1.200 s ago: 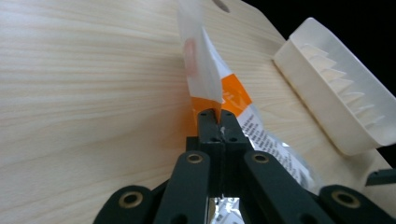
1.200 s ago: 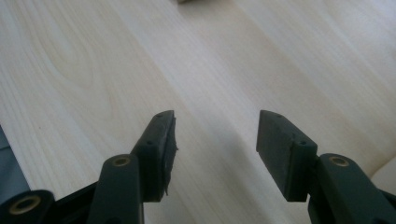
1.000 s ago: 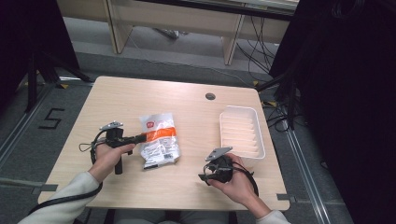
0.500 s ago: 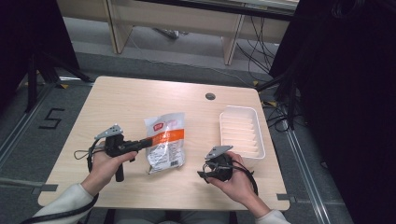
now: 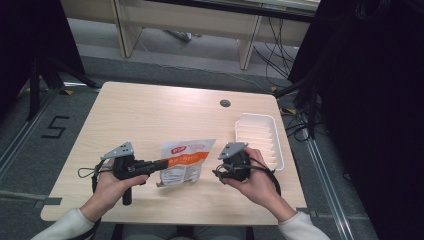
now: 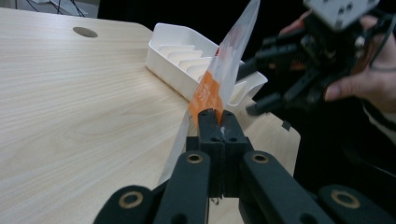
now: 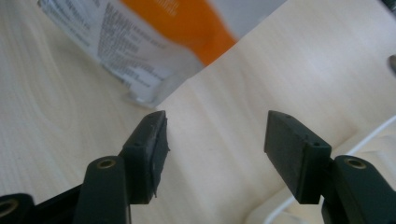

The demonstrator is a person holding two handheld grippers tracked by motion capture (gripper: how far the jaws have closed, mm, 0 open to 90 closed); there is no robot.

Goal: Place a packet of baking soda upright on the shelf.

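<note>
White-orange pouch [image 5: 184,161]: one; white tray [image 5: 261,139]: one; tongs: two.

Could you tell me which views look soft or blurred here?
Right gripper view: the white and orange plastic pouch is blurred, though the black pads are sharp. Left gripper view: crisp at the clamped pouch edge, softer on the white ridged tray. High view: evenly lit, slightly grainy.

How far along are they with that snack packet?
Done: the left tool has clamped the packet and tilted it up off the table. In hand: the right tool, jaws just opened and empty, sits beside it. Left: probably putting it in the white tray.
</note>
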